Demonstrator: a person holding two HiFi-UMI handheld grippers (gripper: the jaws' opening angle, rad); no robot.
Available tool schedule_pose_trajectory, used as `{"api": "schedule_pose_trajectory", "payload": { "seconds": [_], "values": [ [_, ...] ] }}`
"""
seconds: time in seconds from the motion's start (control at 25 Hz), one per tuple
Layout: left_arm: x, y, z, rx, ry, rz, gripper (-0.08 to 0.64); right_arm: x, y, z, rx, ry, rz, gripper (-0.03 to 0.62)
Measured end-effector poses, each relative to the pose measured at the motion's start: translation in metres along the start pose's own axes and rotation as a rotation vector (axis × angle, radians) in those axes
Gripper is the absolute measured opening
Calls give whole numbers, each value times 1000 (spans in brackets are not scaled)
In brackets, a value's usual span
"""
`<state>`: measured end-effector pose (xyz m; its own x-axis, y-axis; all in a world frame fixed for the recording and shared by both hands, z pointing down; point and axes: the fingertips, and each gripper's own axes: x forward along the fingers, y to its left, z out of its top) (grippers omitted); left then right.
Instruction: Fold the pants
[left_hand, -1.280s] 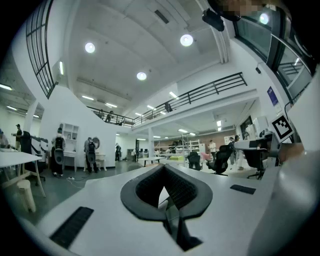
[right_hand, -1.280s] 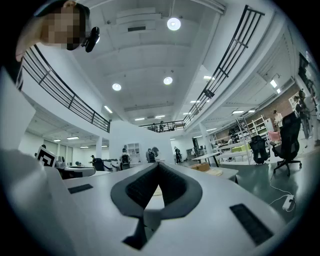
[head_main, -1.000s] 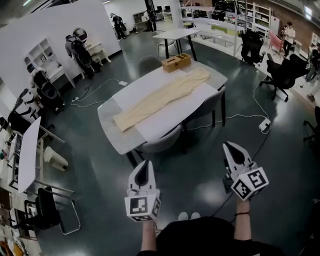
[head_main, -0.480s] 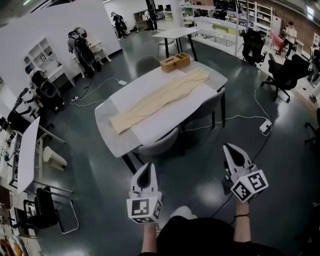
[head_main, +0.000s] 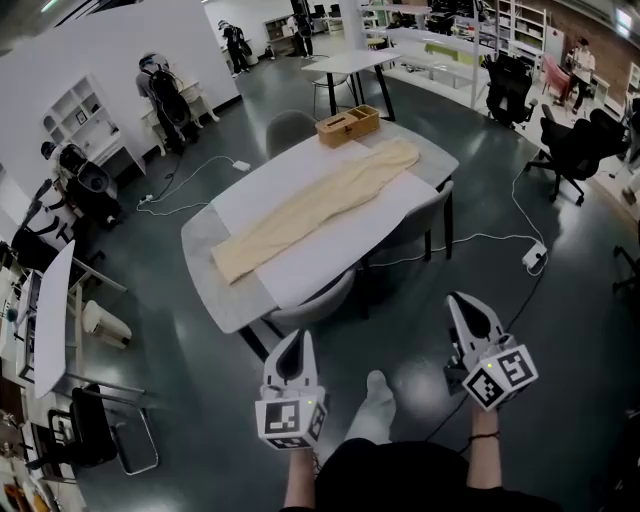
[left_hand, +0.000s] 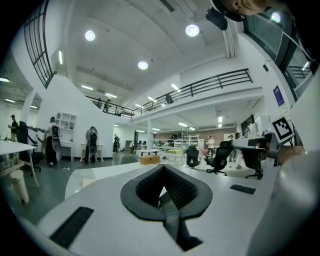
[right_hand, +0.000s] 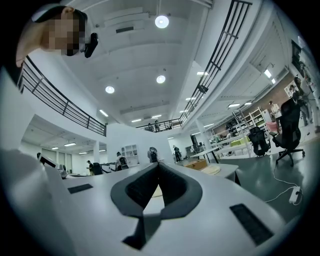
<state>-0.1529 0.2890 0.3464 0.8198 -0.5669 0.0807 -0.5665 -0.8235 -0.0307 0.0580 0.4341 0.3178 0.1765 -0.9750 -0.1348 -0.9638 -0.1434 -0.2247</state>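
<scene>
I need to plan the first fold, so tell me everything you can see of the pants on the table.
The pants are pale cream, soft-looking fabric, stretched flat in one long strip diagonally along the table, on a white cover. One end lies by the near left corner, the other close to a wooden box, seemingly apart from it. No crosswise fold shows. Seams and pockets are too small to tell.

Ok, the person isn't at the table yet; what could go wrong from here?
A chair blocks the table's near edge, so reaching the pants may be awkward. The box by one end of the pants could get knocked while folding. The cable on the floor might trip the person.
</scene>
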Motion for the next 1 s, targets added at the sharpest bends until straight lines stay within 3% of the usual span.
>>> {"api": "schedule_pose_trajectory", "payload": {
  "seconds": [0.52,0.68,1.0],
  "values": [
    [166,9,19,-27,1,-90,14,115,-88,11,-29,26,-67,14],
    [204,16,20,-31,6,-102,14,147,-109,11,5,14,-71,14],
    [259,20,17,-41,16,-149,14,189,-135,0,-14,53,-91,14]
  ]
}}
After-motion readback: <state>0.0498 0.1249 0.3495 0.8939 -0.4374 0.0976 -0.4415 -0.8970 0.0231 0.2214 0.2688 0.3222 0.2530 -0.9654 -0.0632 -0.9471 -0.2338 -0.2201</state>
